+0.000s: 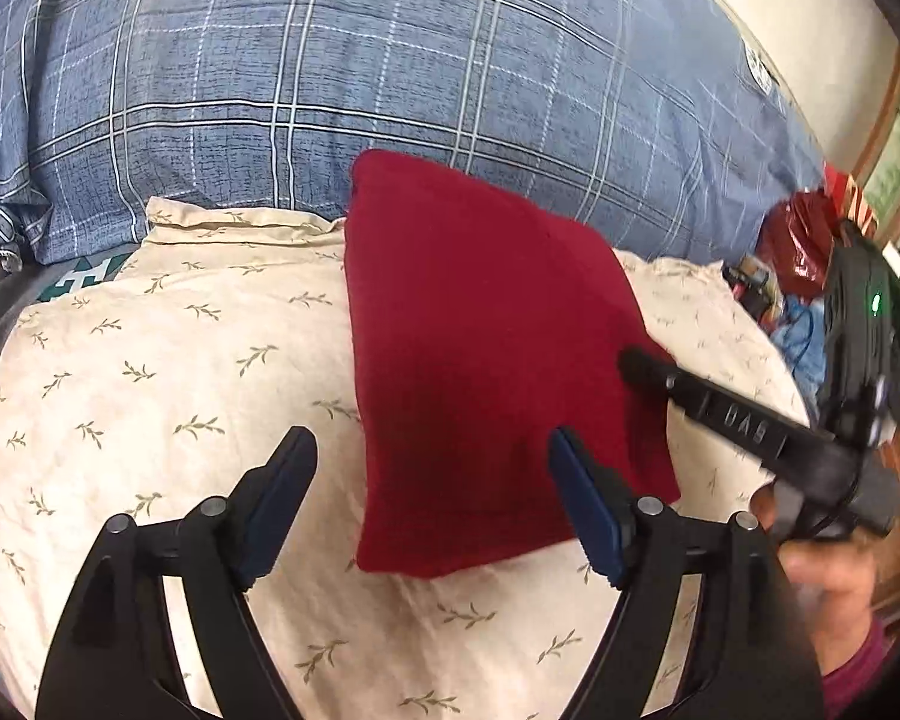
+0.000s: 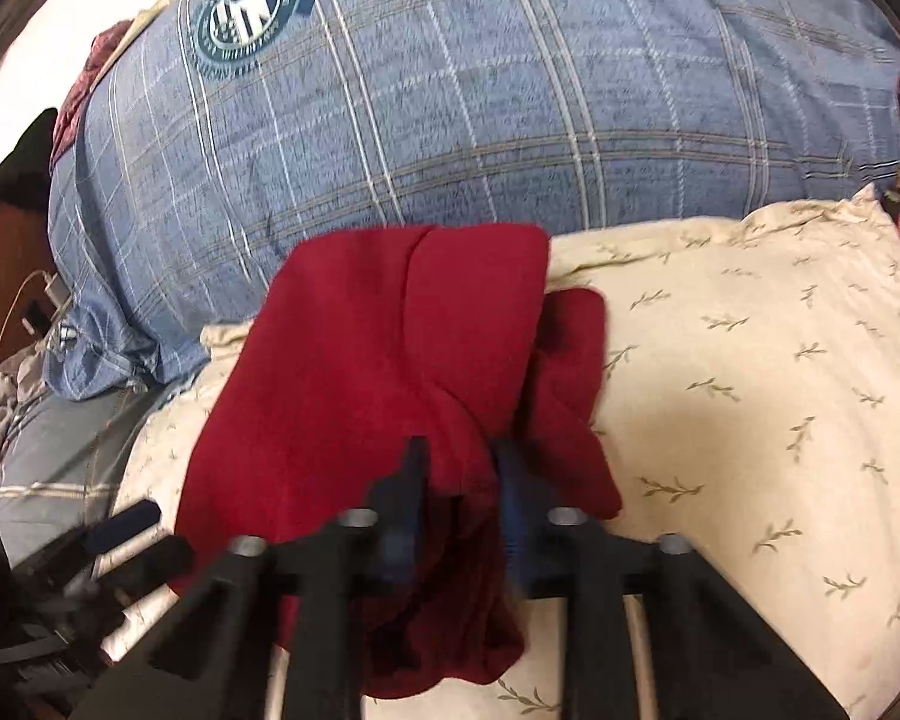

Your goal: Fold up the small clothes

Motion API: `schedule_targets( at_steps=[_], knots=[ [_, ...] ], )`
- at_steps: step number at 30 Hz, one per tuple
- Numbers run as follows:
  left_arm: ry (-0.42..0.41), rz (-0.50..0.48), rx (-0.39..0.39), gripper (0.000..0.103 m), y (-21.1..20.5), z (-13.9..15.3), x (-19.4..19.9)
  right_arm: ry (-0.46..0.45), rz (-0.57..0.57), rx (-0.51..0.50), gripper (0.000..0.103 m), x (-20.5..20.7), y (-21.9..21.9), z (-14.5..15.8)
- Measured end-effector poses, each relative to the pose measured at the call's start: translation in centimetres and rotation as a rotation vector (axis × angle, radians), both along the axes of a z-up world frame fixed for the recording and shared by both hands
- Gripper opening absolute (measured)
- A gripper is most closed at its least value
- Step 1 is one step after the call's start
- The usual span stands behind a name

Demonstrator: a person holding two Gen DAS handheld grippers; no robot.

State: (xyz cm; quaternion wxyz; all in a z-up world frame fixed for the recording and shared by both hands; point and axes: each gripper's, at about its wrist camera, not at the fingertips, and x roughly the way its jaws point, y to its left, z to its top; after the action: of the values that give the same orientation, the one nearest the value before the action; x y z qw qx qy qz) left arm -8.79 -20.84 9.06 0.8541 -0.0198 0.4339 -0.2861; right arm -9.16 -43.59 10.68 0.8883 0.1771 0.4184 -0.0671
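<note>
Folded garment (image 1: 486,372) lying mid-frame on a leaf-print pillow (image 1: 168,396) — plaid duvet (image 1: 390,72) behind, across the top. Left gripper (image 1: 432,468) at bottom, over the garment's near edge, apart from it. Right gripper (image 1: 636,363) entering from the right, fingers closed on the garment's right side — clutter (image 1: 792,276) far right.

Black left tongs (image 1: 432,510) — blue pads, silver pivot screws, right tongs (image 2: 459,480) alike, maroon sleeve (image 1: 852,672)

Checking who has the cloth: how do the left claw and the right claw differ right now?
The left claw stands wide open with nothing between its pads; the right claw is closed on a fold of the red garment. The left hovers clear of the cloth; the right touches it. Both point down toward the cream leaf-print pillow.
</note>
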Motion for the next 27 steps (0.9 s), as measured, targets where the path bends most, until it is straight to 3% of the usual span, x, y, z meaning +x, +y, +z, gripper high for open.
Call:
schedule_targets(
  at_steps=[3, 6, 7, 9, 10, 11, 13, 17, 19, 21, 22, 24, 25, 26, 27],
  knots=[
    [-0.002, -0.002, 0.013, 0.079, -0.1, 0.0, 0.8, 0.012, 0.022, -0.057, 0.018, -0.3, 0.2, 0.4],
    [0.023, -0.010, 0.003, 0.079, -0.4, -0.4, 2.0, 0.001, 0.029, 0.009, 0.019, -0.6, -0.7, 0.1],
    [0.032, -0.011, -0.009, 0.079, -0.3, -0.6, 2.3, -0.014, 0.030, 0.046, 0.025, -0.7, -1.2, 0.1],
    [0.072, -0.028, -0.054, 0.082, -0.3, -1.1, 3.4, -0.065, -0.034, 0.127, 0.056, -1.2, -3.1, 0.5],
    [0.102, -0.041, -0.076, 0.084, -0.3, -1.5, 4.1, -0.087, -0.075, 0.127, 0.079, -1.5, -3.9, 0.7],
    [0.126, -0.050, -0.090, 0.084, -0.3, -1.9, 4.4, -0.115, -0.104, 0.121, 0.086, -1.6, -4.5, 0.8],
    [0.178, -0.060, -0.106, 0.084, -0.4, -2.7, 5.4, -0.148, -0.107, 0.132, 0.088, -1.2, -5.6, 0.5],
    [0.256, -0.109, -0.167, 0.084, -1.1, -4.2, 7.1, -0.038, -0.045, 0.230, 0.089, 1.6, -6.6, -2.9],
    [0.280, -0.125, -0.172, 0.087, -1.7, -4.8, 7.5, -0.050, -0.038, 0.320, 0.093, 2.3, -6.6, -4.3],
    [0.262, -0.139, -0.170, 0.089, -2.2, -4.9, 7.4, -0.077, 0.010, 0.338, 0.095, 2.8, -5.9, -4.6],
    [0.246, -0.148, -0.154, 0.090, -2.5, -4.7, 7.3, -0.061, 0.042, 0.295, 0.095, 3.3, -5.1, -4.7],
    [0.223, -0.173, -0.114, 0.088, -3.2, -4.5, 7.1, -0.054, 0.072, 0.194, 0.080, 3.5, -3.6, -4.7],
    [0.219, -0.183, -0.108, 0.080, -3.3, -4.4, 7.1, -0.057, 0.088, 0.184, 0.069, 3.4, -3.2, -4.7],
    [0.211, -0.182, -0.098, 0.078, -3.4, -4.2, 6.9, -0.064, 0.094, 0.179, 0.056, 3.3, -2.8, -4.4],
    [0.204, -0.178, -0.096, 0.072, -3.3, -4.0, 6.8, -0.071, 0.098, 0.171, 0.051, 3.1, -2.7, -4.0]
  ],
)
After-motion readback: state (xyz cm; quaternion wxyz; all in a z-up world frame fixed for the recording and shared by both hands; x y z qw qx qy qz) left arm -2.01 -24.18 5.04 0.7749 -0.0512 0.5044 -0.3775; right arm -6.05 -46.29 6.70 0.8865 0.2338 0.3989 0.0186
